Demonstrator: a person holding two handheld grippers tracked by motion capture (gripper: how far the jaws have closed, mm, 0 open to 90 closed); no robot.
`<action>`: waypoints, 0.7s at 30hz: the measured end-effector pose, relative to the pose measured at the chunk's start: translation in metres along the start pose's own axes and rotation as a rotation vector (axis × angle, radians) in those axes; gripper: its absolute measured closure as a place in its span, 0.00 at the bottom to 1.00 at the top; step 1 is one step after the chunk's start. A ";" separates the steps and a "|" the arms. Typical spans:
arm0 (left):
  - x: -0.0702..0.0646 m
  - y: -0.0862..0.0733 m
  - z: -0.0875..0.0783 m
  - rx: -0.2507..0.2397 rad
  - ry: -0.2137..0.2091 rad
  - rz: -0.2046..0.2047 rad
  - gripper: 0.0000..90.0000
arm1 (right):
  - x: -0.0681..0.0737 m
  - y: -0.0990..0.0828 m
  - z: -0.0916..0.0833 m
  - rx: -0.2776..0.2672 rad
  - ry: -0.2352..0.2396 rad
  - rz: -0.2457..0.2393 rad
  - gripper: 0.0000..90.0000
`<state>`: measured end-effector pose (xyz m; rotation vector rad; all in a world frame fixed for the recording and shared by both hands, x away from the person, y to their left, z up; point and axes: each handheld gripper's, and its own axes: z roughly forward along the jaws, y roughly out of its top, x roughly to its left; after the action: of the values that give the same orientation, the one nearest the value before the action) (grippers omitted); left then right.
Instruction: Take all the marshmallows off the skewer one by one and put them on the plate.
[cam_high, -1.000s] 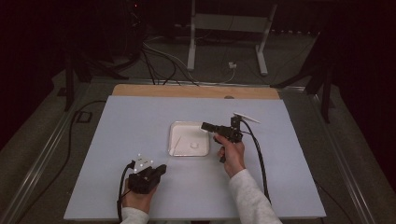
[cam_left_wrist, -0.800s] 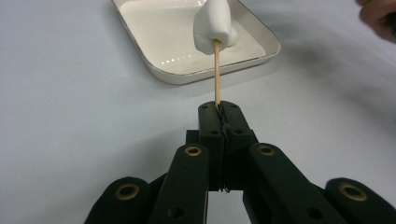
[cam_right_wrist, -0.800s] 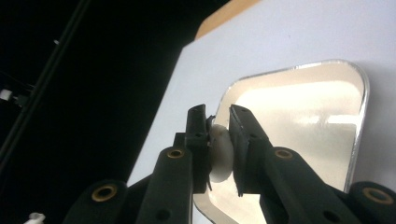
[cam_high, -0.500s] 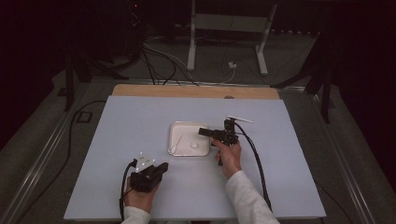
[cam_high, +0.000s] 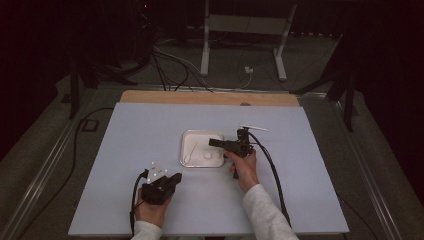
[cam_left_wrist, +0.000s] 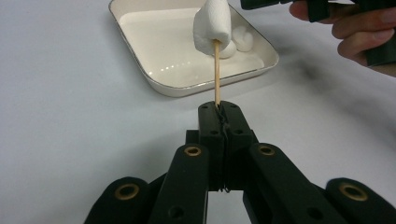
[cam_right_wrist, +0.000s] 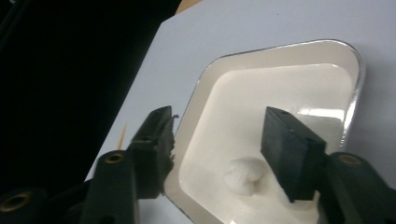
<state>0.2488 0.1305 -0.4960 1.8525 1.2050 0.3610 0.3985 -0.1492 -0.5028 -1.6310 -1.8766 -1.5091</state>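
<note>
My left gripper (cam_left_wrist: 218, 109) is shut on a thin wooden skewer (cam_left_wrist: 216, 74) that points toward the tray. A white marshmallow (cam_left_wrist: 212, 25) is stuck on the skewer's tip. In the high view the left gripper (cam_high: 172, 179) rests on the table just in front of the white tray (cam_high: 186, 135). My right gripper (cam_right_wrist: 217, 135) hovers over the tray (cam_right_wrist: 205, 79); its jaws have just been opening and stand apart. A loose marshmallow (cam_right_wrist: 243, 176) lies in the tray below them, untouched by the pads. The high view shows the right gripper (cam_high: 212, 142) over the tray's right side.
The tray stands mid-table on a pale blue tabletop (cam_high: 125, 150) with a wooden strip (cam_high: 200, 97) along the far edge. Cables (cam_high: 272, 175) trail from both grippers toward the person. A metal stand (cam_high: 240, 30) and floor cables lie beyond the table.
The right gripper has levelled out over the tray's right side and its jaws have spread apart. The left gripper and skewer have stayed put.
</note>
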 end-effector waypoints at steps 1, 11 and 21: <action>0.000 0.000 0.001 -0.002 -0.001 0.000 1.00 | 0.001 0.000 0.000 0.002 0.003 -0.003 0.44; -0.002 0.005 0.010 -0.023 -0.001 -0.004 1.00 | 0.015 -0.006 0.000 0.025 0.066 -0.031 0.27; -0.004 0.010 0.013 -0.069 -0.017 0.001 1.00 | 0.028 -0.014 0.004 0.050 0.132 -0.038 0.27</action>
<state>0.2610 0.1187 -0.4949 1.7937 1.1667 0.3820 0.3790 -0.1270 -0.4917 -1.4454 -1.8682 -1.5317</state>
